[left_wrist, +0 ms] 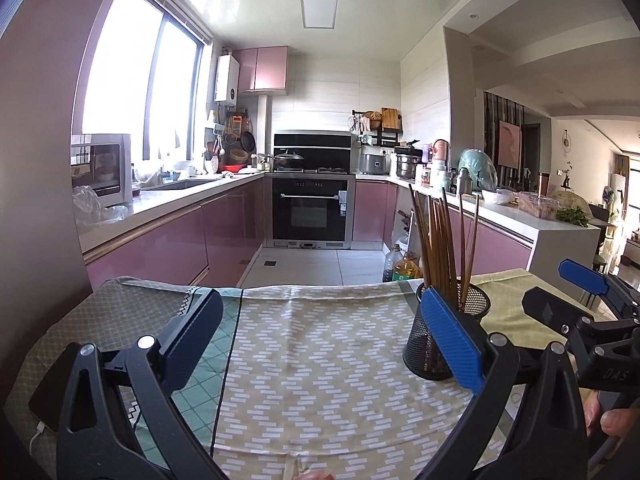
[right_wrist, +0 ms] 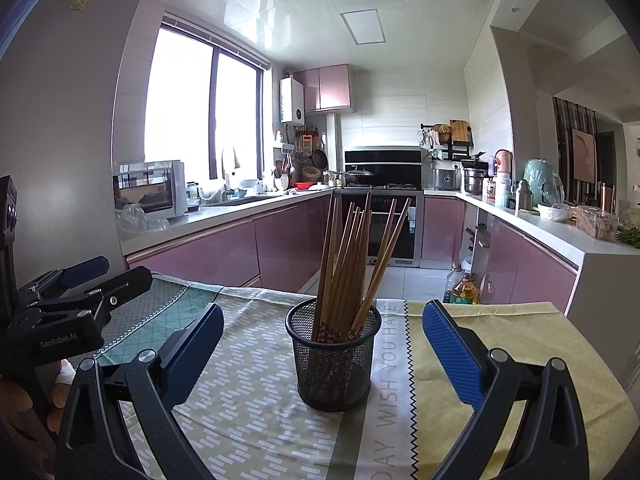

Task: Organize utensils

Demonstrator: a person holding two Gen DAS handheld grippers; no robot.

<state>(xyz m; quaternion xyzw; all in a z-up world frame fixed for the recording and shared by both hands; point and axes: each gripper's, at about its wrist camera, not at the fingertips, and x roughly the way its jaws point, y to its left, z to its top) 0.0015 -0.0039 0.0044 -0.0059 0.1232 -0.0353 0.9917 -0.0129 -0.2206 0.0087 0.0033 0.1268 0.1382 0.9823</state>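
Both wrist views sit low over the tablecloth, facing the kitchen. Right wrist view looks straight at the near mesh holder; left wrist view, alongside, catches it at right.

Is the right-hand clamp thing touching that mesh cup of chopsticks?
Apart. The right wrist view shows the mesh cup standing between the right gripper's open fingers, tablecloth visible either side.
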